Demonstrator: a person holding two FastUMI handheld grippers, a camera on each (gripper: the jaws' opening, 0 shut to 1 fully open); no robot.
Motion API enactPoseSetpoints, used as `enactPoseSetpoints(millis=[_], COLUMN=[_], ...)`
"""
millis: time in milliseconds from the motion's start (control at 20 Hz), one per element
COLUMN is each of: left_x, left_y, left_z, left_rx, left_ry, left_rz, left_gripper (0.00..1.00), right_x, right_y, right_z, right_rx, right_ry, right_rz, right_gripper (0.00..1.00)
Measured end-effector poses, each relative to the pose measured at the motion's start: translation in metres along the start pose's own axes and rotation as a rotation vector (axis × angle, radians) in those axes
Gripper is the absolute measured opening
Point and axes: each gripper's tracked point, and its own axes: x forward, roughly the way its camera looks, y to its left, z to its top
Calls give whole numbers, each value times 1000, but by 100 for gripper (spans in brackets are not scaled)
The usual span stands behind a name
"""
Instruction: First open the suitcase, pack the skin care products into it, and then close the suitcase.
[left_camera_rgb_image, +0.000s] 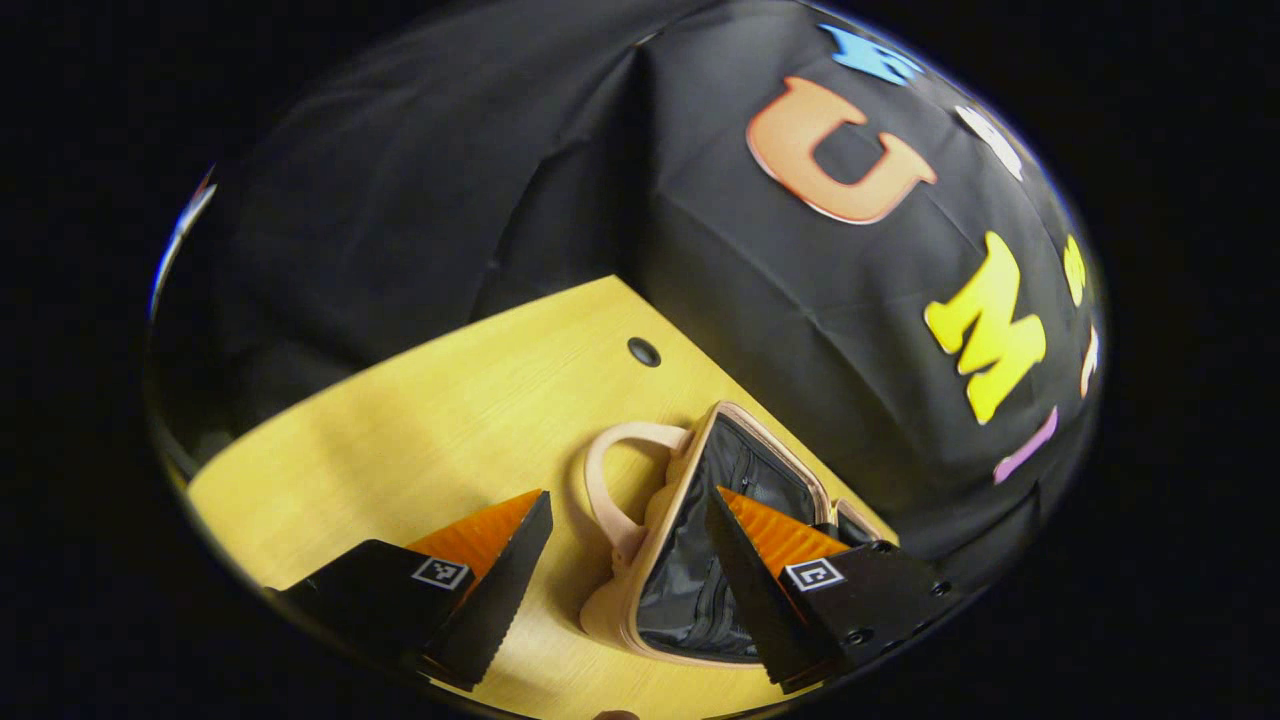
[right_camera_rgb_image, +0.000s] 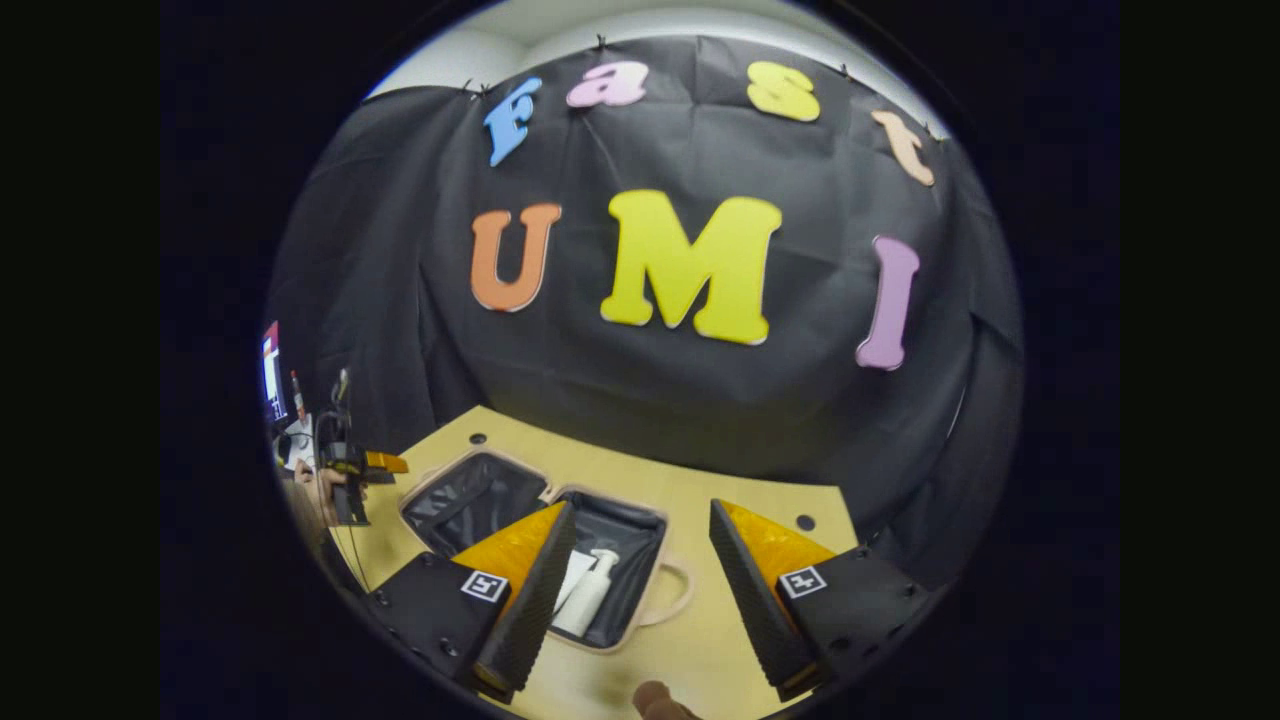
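On the desk (right_camera_rgb_image: 700, 640), near the wall cloth: suitcase (right_camera_rgb_image: 545, 545) lying open, both dark-lined halves flat, handle (right_camera_rgb_image: 675, 595) toward the near edge. Inside the nearer half — a white pump bottle (right_camera_rgb_image: 590, 592) beside a flat white pack (right_camera_rgb_image: 570, 578), both loose. Left gripper (left_camera_rgb_image: 625, 590) hovering low over the lid half, jaws spread wide, holding nothing; right gripper (right_camera_rgb_image: 640, 600) above the filled half, jaws likewise wide and empty. Likely remaining step: closing. Risks — lid swung over too fast, rolling the loose bottle toward the hinge and jamming the rim; a finger catching the lining pocket (left_camera_rgb_image: 715, 530); case sliding on smooth desk if pushed from one side.
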Motion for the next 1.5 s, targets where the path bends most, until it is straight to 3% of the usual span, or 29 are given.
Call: enactPoseSetpoints(millis=[200, 300, 450, 500, 550, 700, 750, 900, 1100, 1500], left_x=[23, 29, 44, 46, 49, 48, 48, 41, 23, -24], left_y=[21, 28, 23, 22, 23, 14, 13, 6, -20, -128], left_z=[-6, -10, -11, -16, -21, -11, -13, -12, 9, 47], left_rx=[-239, -271, -324, -325, -322, -365, -353, -218, -91, 168], left_ry=[20, 44, 52, 69, 83, 69, 70, 85, 52, -90], left_rz=[-20, -40, -61, -65, -59, -75, -73, -44, -10, -64], left_gripper=[96, 90, 66, 74, 50, 22, 12, 3, 3, 3], right_x=[-53, -70, -84, -85, -87, -89, -92, -106, -115, -122], right_y=[-47, -66, -88, -93, -98, -114, -121, -135, -152, -204], right_z=[11, 12, 1, -7, -14, -18, -16, -12, -12, 10], right_rx=[75, 87, 106, 117, 128, 166, 172, 177, 173, 191], right_ry=[-19, -29, -27, -11, 2, 20, 16, -7, -18, -116], right_rz=[-93, -135, -182, -191, -198, -230, -242, -282, -281, -224], right_gripper=[80, 80, 80, 80, 77, 78, 80, 80, 80, 80])
